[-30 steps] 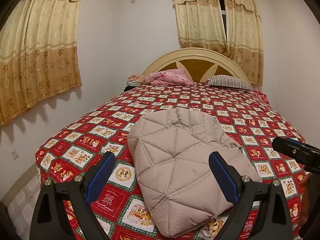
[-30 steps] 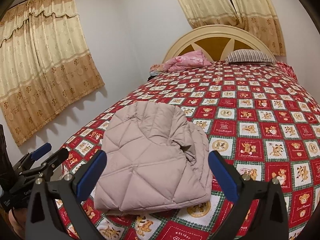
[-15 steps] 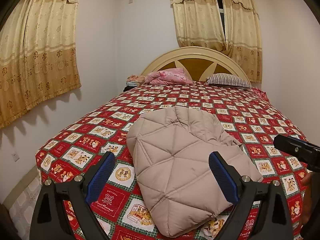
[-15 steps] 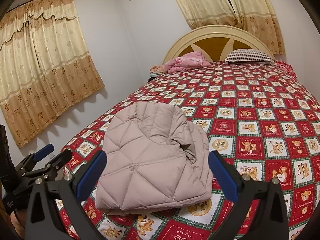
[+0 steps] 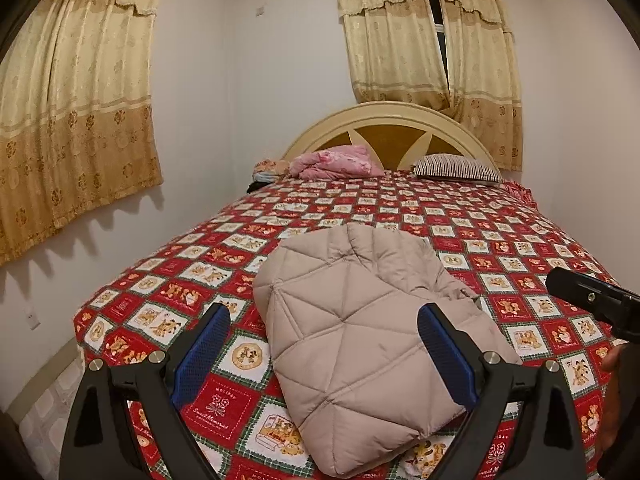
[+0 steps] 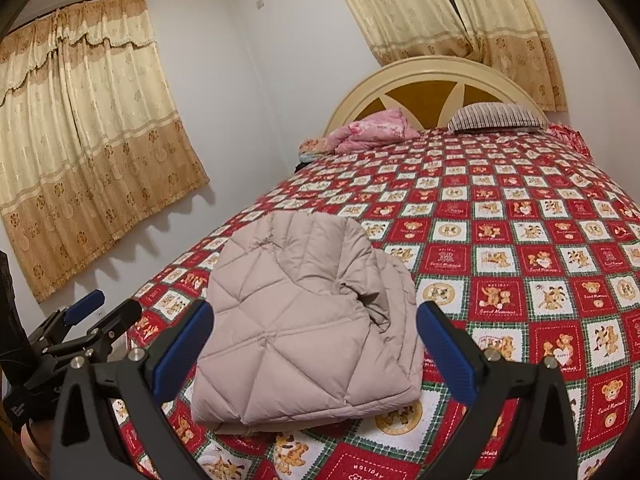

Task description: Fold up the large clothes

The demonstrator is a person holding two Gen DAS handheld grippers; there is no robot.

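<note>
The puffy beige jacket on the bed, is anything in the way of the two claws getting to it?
Nothing visible is. The folded beige quilted jacket lies alone on the red teddy-bear bedspread, and both the left claw and right claw are open and empty.

The left tongs [image 5: 324,354] are held with both jaws spread wide, blue pads [image 5: 200,356] facing inward, nothing gripped between them. The right tongs [image 6: 314,350] are likewise held wide apart and empty, both sets levelled forward. In the left wrist view, the right tongs are seen off to the right side, with part of a hand [image 5: 612,404] visible below them. In the right wrist view, the left tongs [image 6: 102,310] are seen low to the left.
</note>
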